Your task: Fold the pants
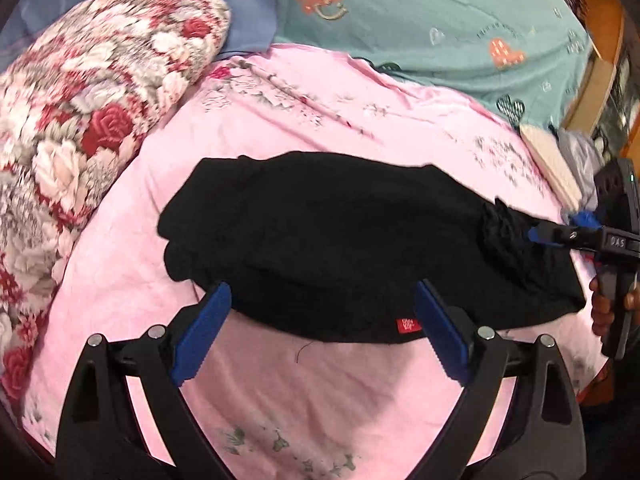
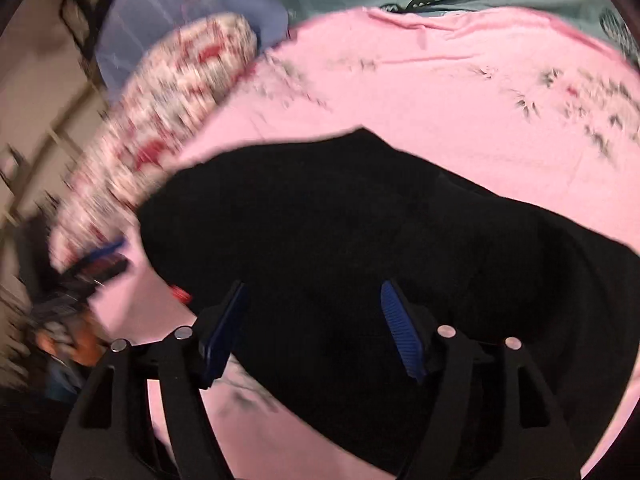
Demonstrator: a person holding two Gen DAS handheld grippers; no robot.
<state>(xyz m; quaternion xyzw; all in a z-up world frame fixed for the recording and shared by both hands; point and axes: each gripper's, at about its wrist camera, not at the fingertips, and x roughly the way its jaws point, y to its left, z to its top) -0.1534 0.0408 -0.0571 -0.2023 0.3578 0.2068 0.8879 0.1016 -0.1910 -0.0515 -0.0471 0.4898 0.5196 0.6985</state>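
Note:
The black pants (image 1: 340,240) lie folded in a wide bundle on the pink bedsheet (image 1: 320,392), with a small red label (image 1: 409,325) at the near edge. My left gripper (image 1: 322,300) is open and empty, its blue pads just at the near edge of the pants. The right gripper (image 1: 538,235) enters from the right at the pants' bunched right end. In the right wrist view, which is motion-blurred, the right gripper (image 2: 312,300) is open over the pants (image 2: 360,240), with nothing between its pads.
A red and white floral quilt (image 1: 80,120) lies at the left. A teal sheet with hearts (image 1: 440,20) covers the far side. A cream pad (image 1: 552,160) and grey cloth sit at the right edge, near wooden furniture (image 1: 600,60).

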